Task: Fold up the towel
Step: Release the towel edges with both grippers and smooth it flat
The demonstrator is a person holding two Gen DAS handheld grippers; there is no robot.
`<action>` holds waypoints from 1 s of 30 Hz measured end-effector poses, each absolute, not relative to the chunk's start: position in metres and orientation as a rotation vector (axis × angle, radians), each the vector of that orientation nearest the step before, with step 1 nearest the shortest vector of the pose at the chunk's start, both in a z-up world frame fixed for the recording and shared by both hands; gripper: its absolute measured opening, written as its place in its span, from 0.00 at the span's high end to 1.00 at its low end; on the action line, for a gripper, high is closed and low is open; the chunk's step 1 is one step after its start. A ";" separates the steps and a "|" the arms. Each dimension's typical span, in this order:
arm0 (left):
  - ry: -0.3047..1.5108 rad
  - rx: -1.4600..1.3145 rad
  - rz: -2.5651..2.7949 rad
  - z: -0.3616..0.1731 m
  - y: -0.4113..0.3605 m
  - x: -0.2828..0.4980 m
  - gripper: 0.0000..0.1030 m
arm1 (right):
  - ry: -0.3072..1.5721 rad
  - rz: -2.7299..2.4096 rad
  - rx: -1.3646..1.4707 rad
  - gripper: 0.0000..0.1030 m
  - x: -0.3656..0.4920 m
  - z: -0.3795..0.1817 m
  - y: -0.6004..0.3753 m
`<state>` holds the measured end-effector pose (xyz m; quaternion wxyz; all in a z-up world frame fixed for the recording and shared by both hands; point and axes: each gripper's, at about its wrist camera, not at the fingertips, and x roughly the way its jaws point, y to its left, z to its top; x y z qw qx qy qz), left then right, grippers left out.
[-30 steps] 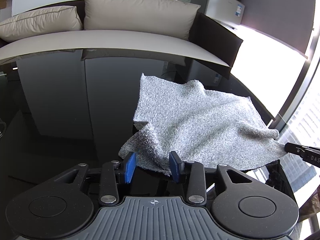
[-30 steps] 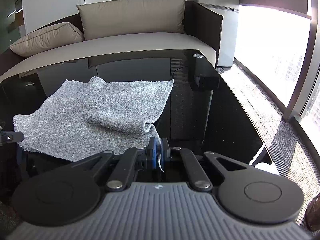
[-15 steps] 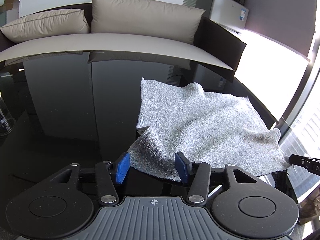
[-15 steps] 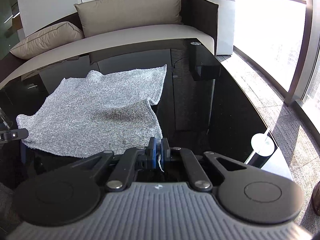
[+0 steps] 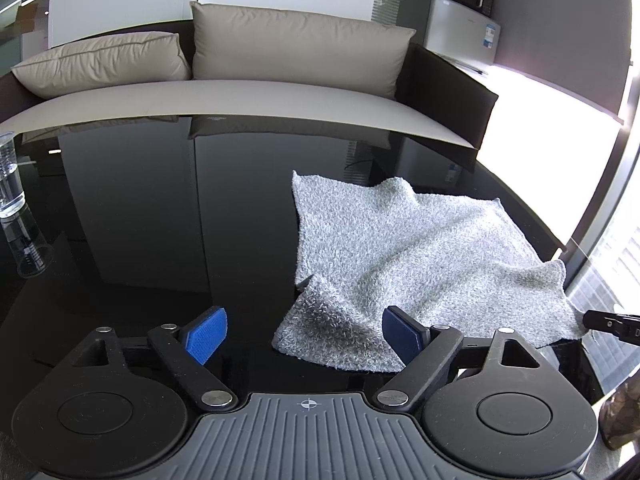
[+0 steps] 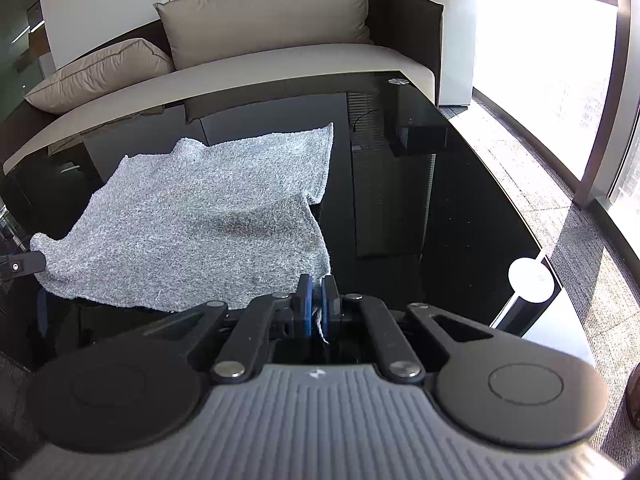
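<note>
A grey terry towel (image 5: 408,256) lies spread and rumpled on the black glass table (image 5: 160,216); it also shows in the right wrist view (image 6: 200,224). My left gripper (image 5: 304,336) is wide open, its blue pads either side of the towel's near left corner, not touching it. My right gripper (image 6: 316,304) is shut on the towel's near right corner, with a thread hanging between the pads. The right gripper's tip shows at the right edge of the left wrist view (image 5: 612,322).
A clear glass of water (image 5: 10,176) stands at the table's far left. A beige sofa with cushions (image 5: 296,52) runs behind the table. A white round disc (image 6: 530,274) sits at the table's right corner. A window is on the right.
My left gripper has opened wide and let go of the towel's near left corner, which now lies on the table. My right gripper stays shut on its corner.
</note>
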<state>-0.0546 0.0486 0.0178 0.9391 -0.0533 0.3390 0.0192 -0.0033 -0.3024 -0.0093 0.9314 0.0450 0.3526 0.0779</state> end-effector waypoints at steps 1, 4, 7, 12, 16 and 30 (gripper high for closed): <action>0.692 -0.110 0.041 0.018 0.050 -0.055 0.35 | 0.709 0.151 0.096 0.95 -0.004 -0.008 -0.304; 0.709 -0.119 0.036 0.016 0.054 -0.055 0.48 | 0.680 0.134 0.097 0.95 -0.008 -0.004 -0.305; 0.723 -0.115 0.023 0.015 0.053 -0.056 0.53 | 0.622 0.157 0.052 0.94 -0.013 0.000 -0.296; 0.738 -0.073 0.027 0.012 0.050 -0.057 0.54 | 0.595 0.145 -0.023 0.74 -0.018 0.000 -0.283; 0.759 -0.047 0.042 0.010 0.048 -0.058 0.57 | 0.623 0.163 -0.038 0.73 -0.015 -0.005 -0.278; 0.766 -0.059 0.052 0.006 0.054 -0.059 0.71 | 0.647 0.177 -0.108 0.73 -0.016 -0.013 -0.265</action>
